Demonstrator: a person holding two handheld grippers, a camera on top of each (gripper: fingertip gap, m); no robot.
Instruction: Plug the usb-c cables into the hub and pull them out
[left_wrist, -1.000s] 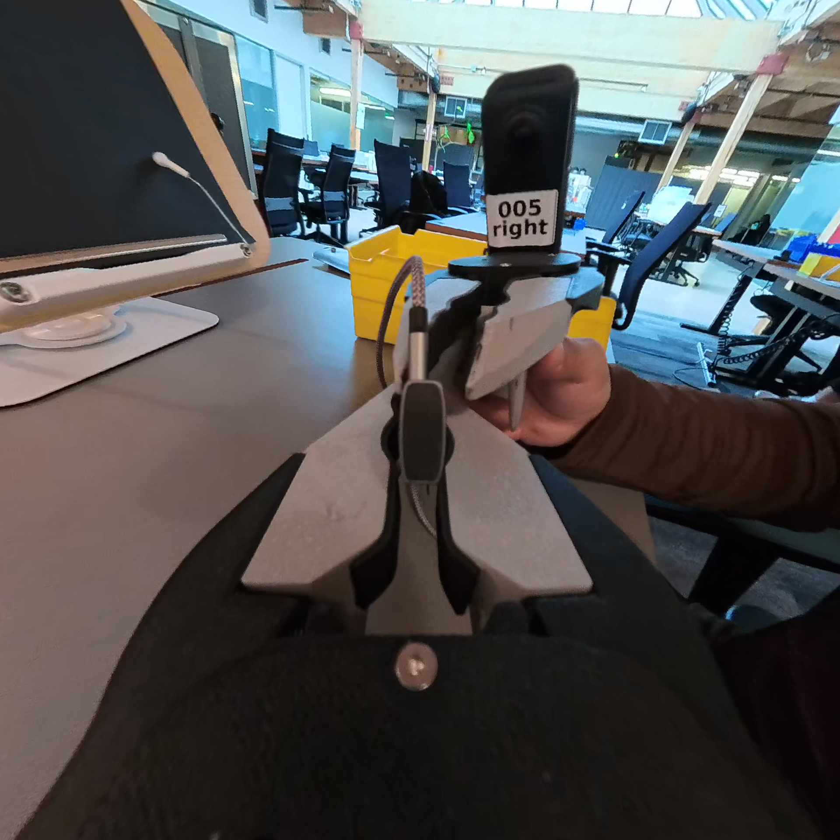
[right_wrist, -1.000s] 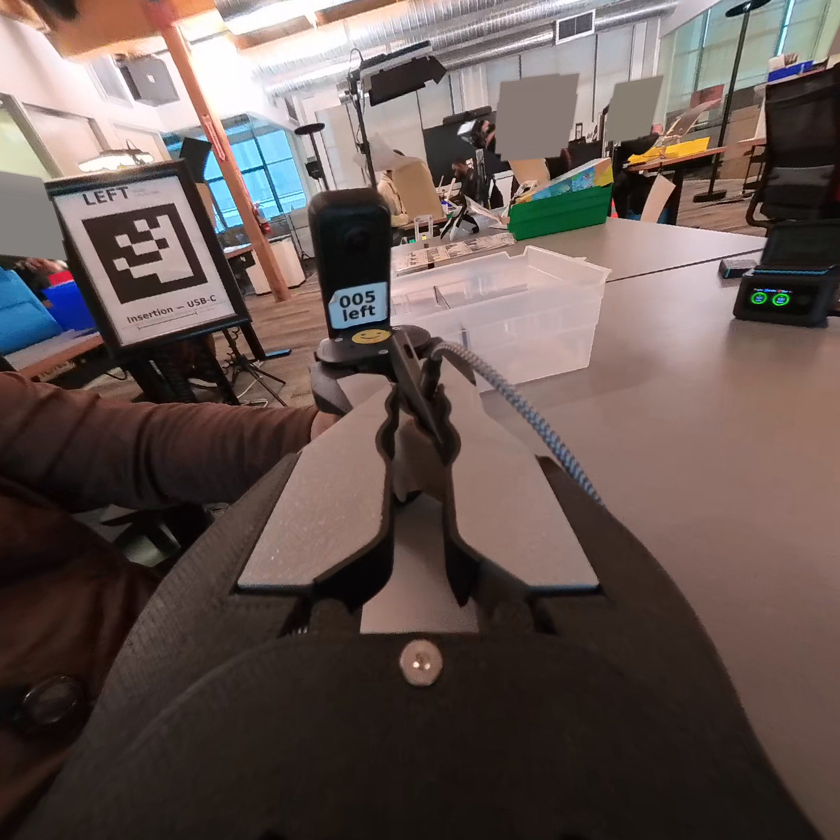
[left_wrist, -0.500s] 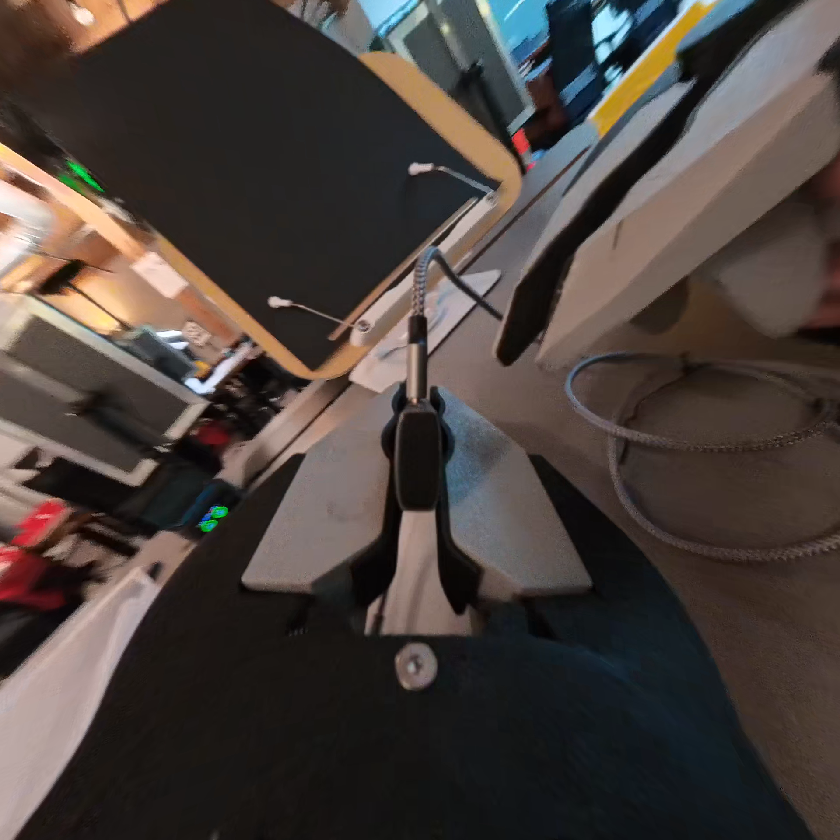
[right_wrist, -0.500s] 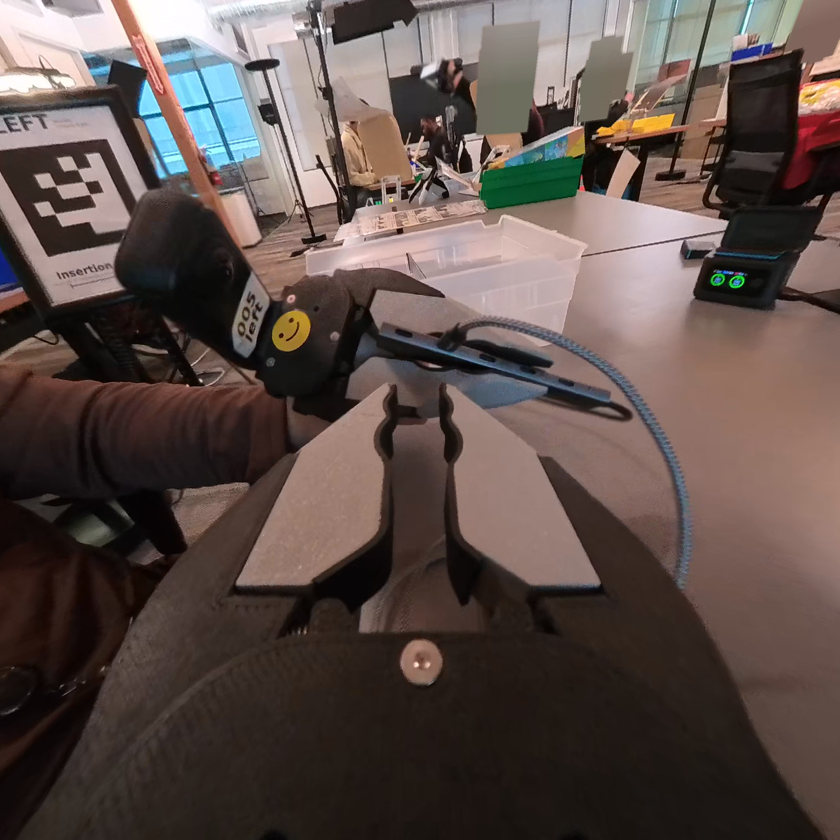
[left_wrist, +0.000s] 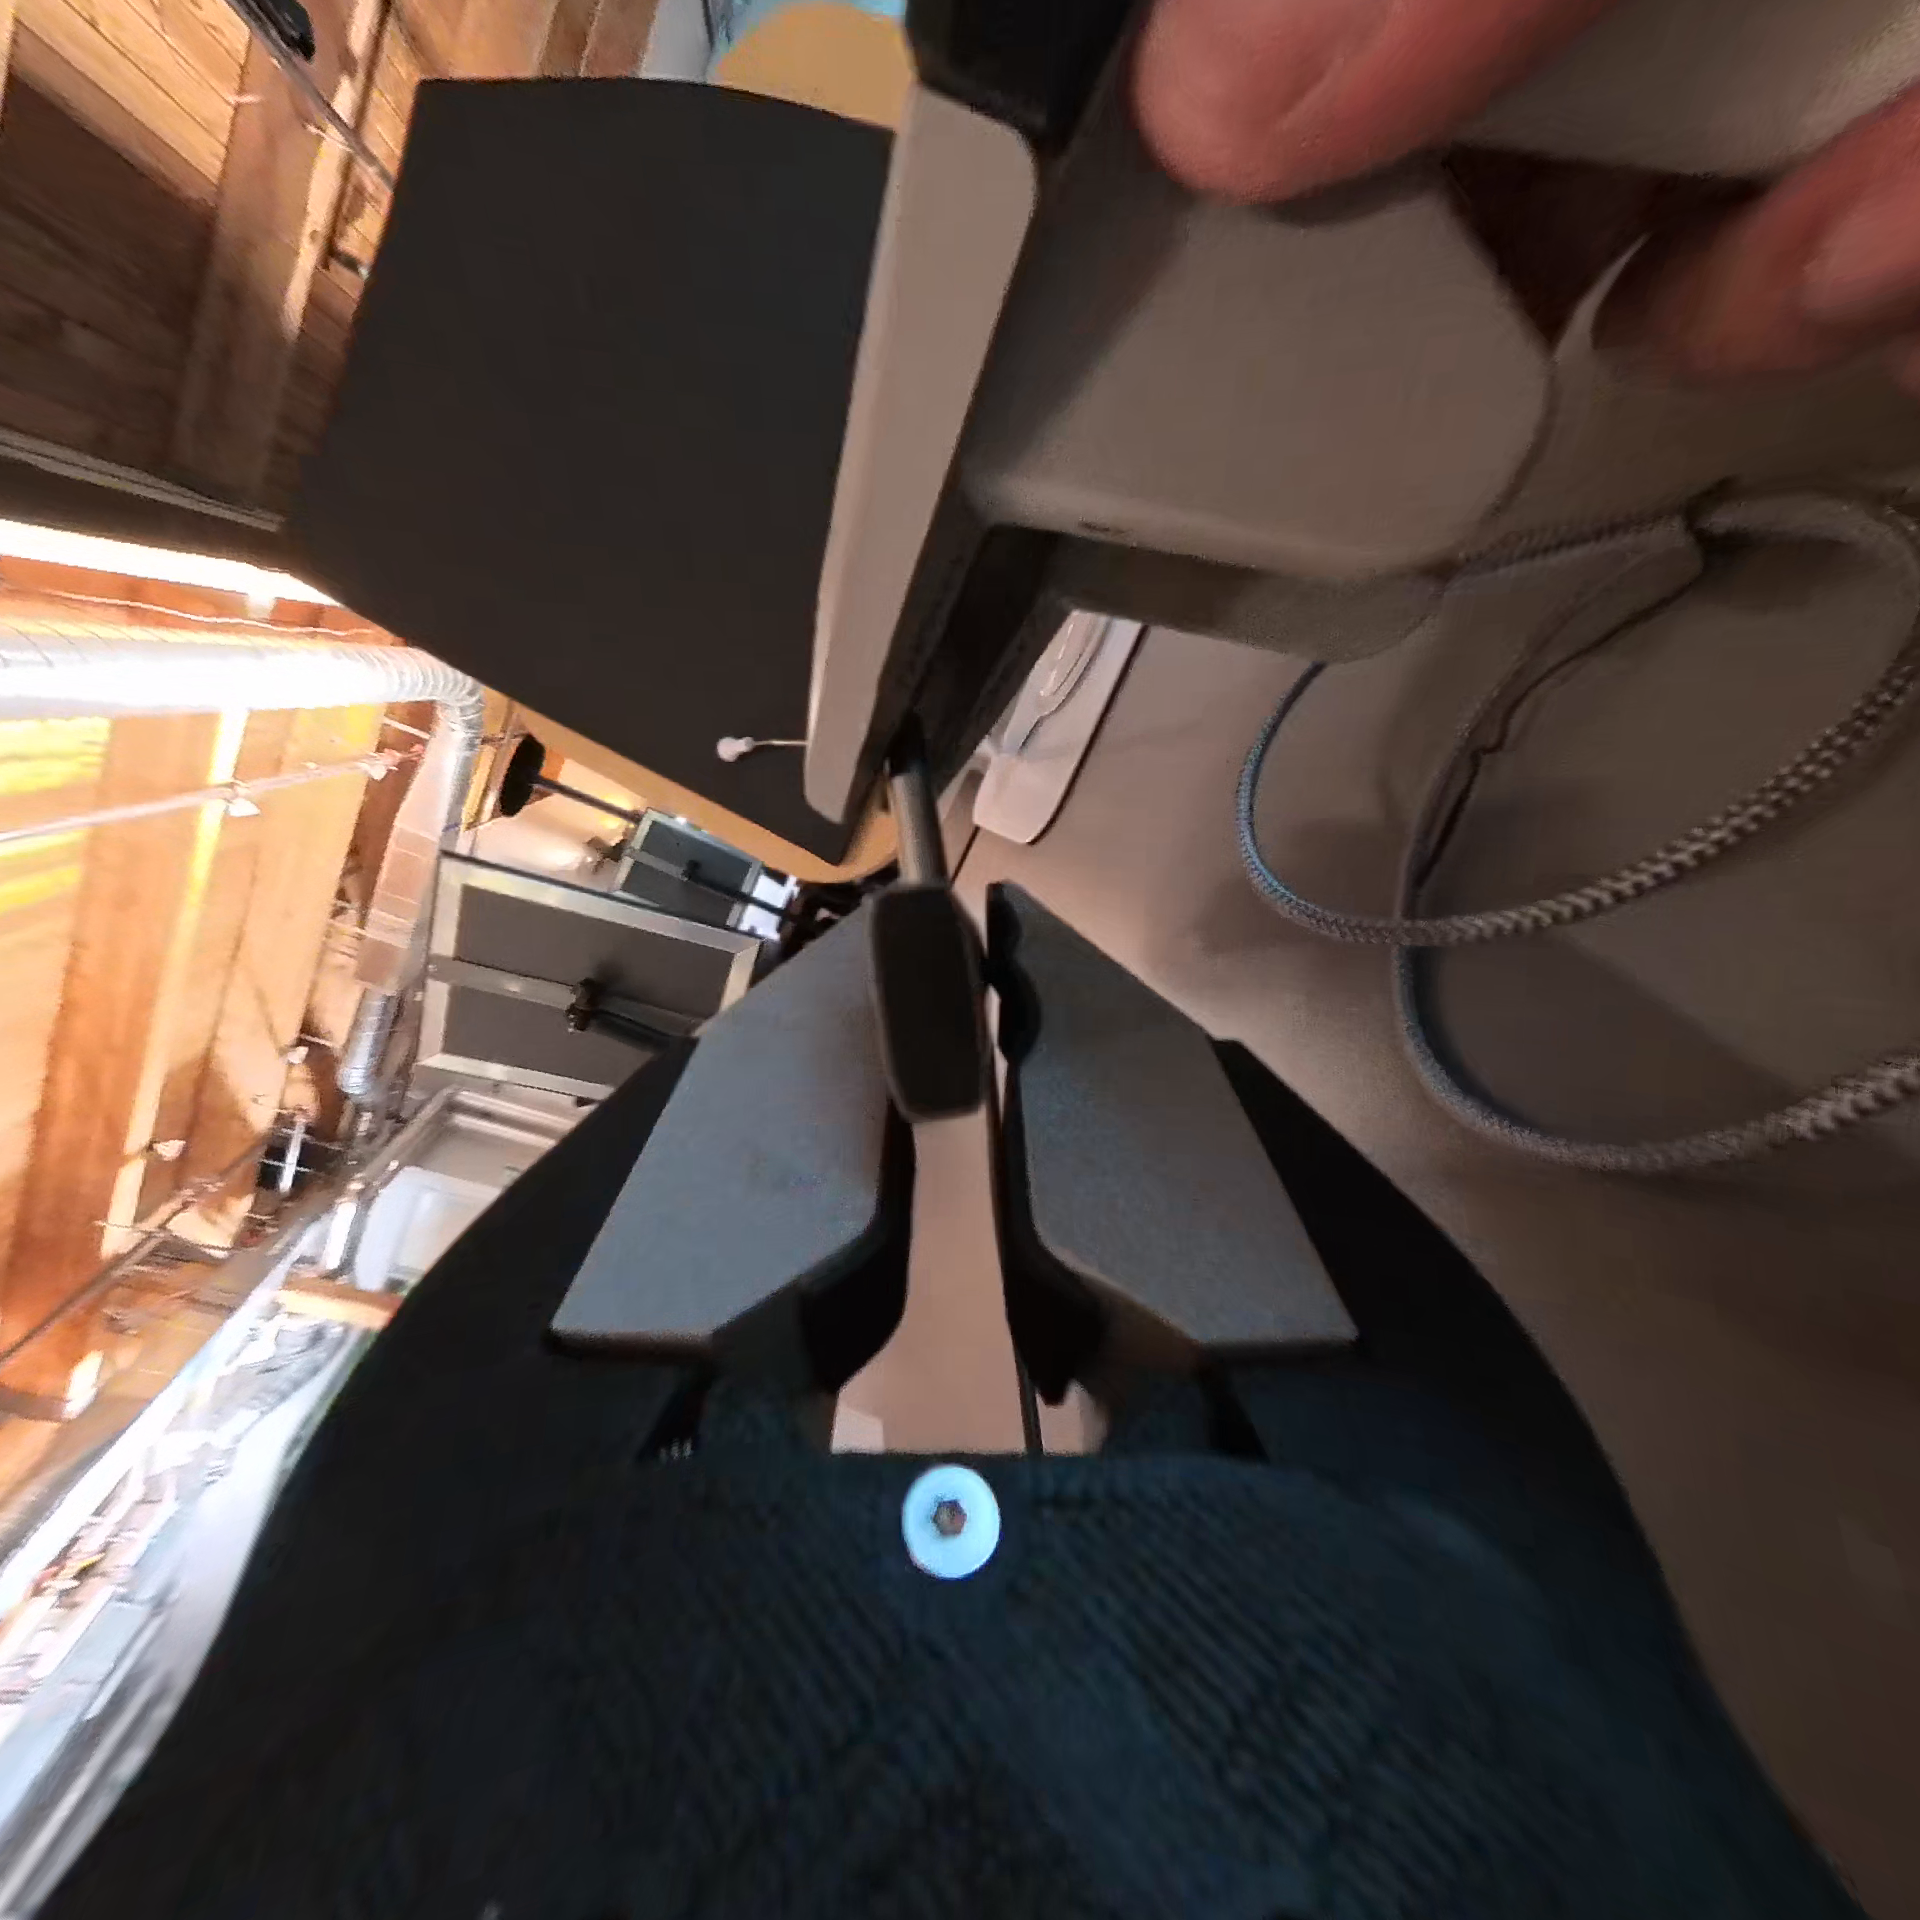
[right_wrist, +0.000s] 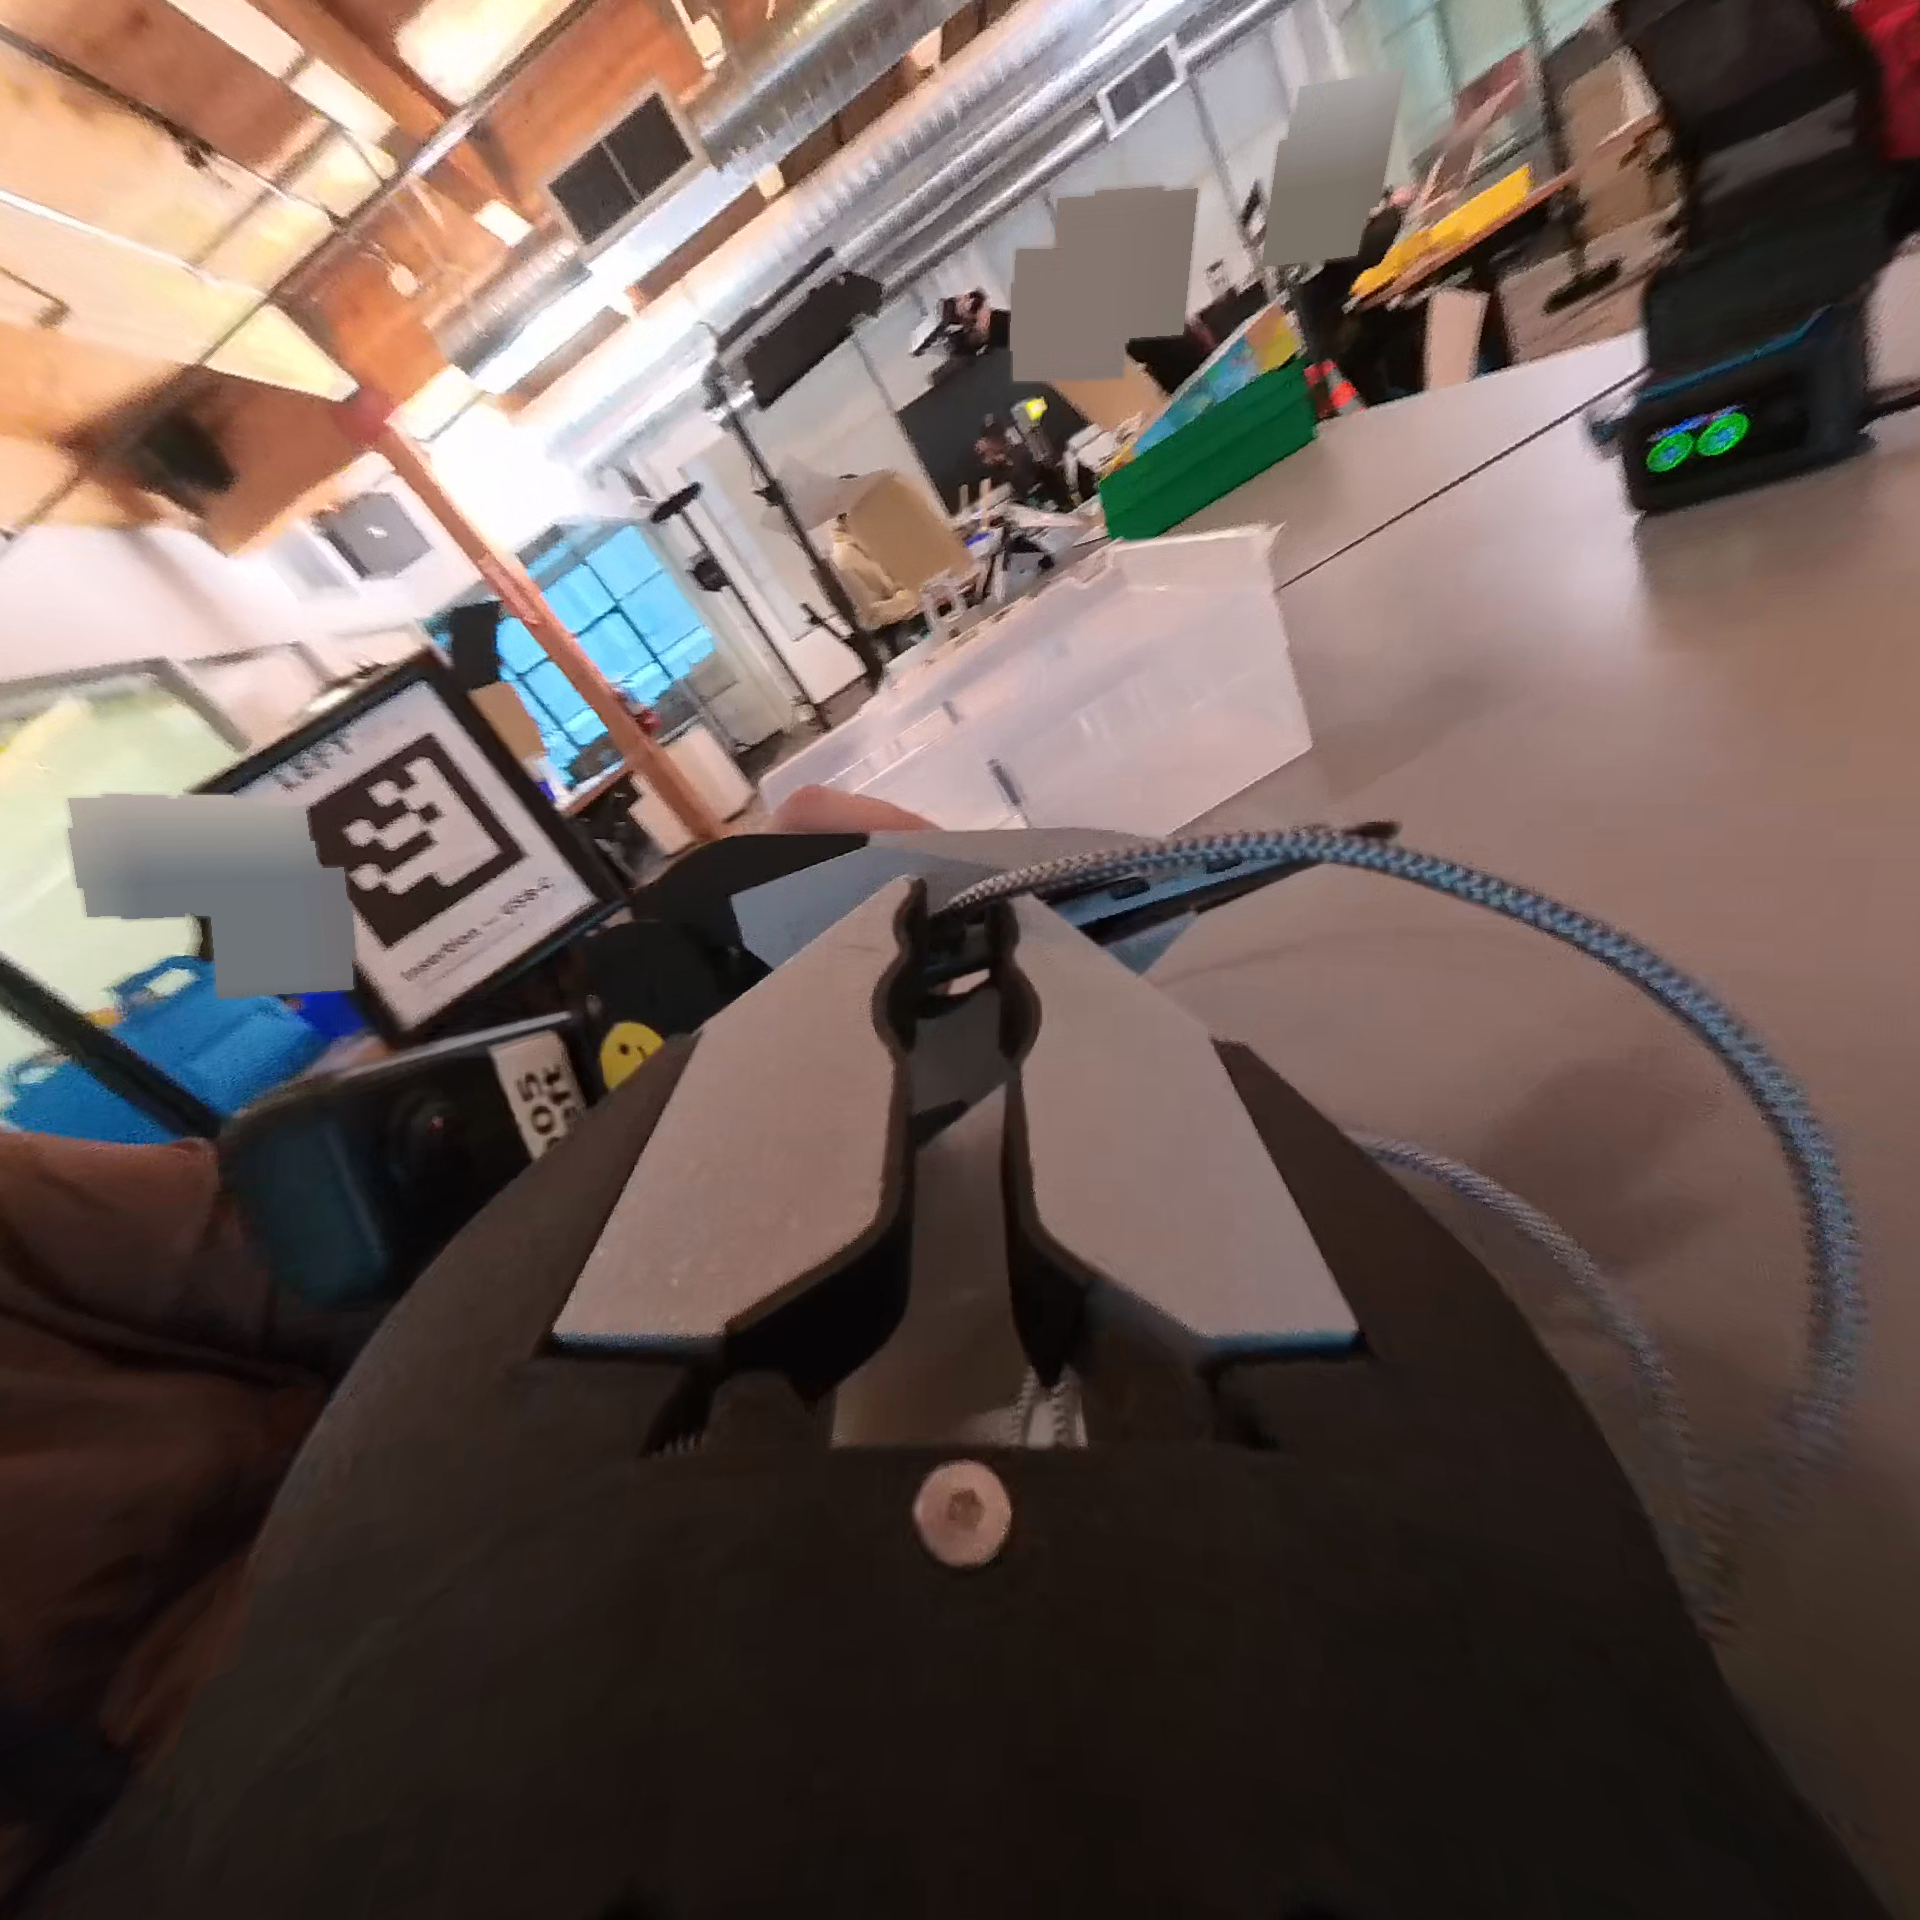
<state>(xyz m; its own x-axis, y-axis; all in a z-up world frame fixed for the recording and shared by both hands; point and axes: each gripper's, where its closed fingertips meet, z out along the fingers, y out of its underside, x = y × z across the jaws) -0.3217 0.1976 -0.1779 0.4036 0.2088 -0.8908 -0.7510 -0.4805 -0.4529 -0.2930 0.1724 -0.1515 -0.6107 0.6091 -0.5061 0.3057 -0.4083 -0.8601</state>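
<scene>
My left gripper (left_wrist: 930, 914) is rolled on its side and shut on the dark flat hub (left_wrist: 928, 1023). A metal usb-c plug (left_wrist: 920, 821) sits at the hub's front end. My right gripper (right_wrist: 961, 914) is shut on that plug's cable, and its fingers (left_wrist: 904, 468) fill the top of the left wrist view. The braided cable (right_wrist: 1714, 1039) arcs right from its tips and loops on the table (left_wrist: 1558, 914). The hub (right_wrist: 1143, 894) shows just beyond my right fingertips. How deep the plug sits in the port is hidden.
A black board on a white stand (left_wrist: 623, 416) is behind the hub. On the grey table (right_wrist: 1507, 727) stand a clear plastic bin (right_wrist: 1091, 675), a green bin (right_wrist: 1205, 457) and a small device with green lights (right_wrist: 1745, 436). A framed marker sign (right_wrist: 416, 831) stands at the left. My hands' fingertips stand some 4 cm from each other.
My left gripper has rolled onto its side with the hub. The two grippers have come together, and my right gripper, empty half a second ago, now grips the cable at the hub's end.
</scene>
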